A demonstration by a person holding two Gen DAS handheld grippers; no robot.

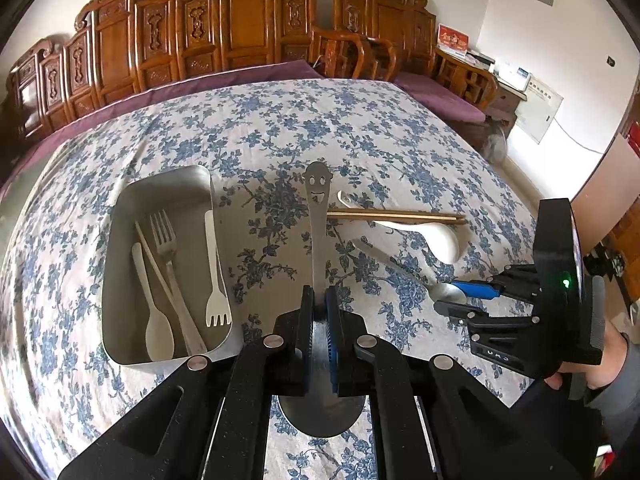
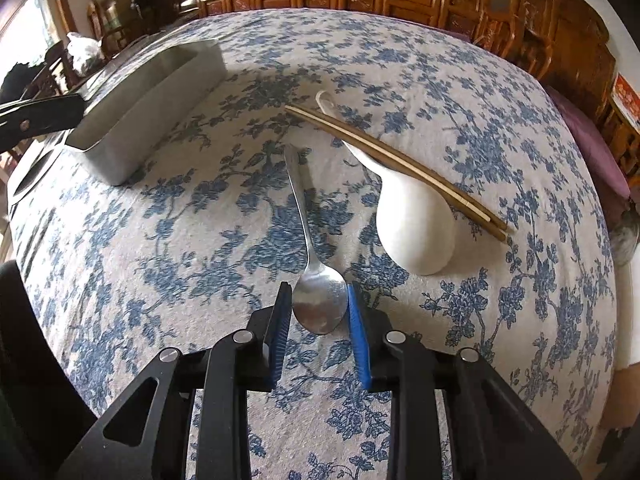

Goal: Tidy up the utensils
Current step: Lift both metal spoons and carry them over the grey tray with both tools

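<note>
Steel spoon (image 2: 320,304) flat on tablecloth (image 2: 200,240), bowl between right gripper (image 2: 318,312) pads, jaws spread, not touching yet. Handle runs straight away from jaws. Right gripper nearest; squeeze next, likely.

Left gripper (image 1: 320,300) clenched on smiley-face spoon (image 1: 318,216), tray (image 1: 120,208) just to its left.

White ladle (image 2: 416,220) and chopsticks (image 2: 400,164) beside. Carved wooden bench (image 1: 240,28) behind.
</note>
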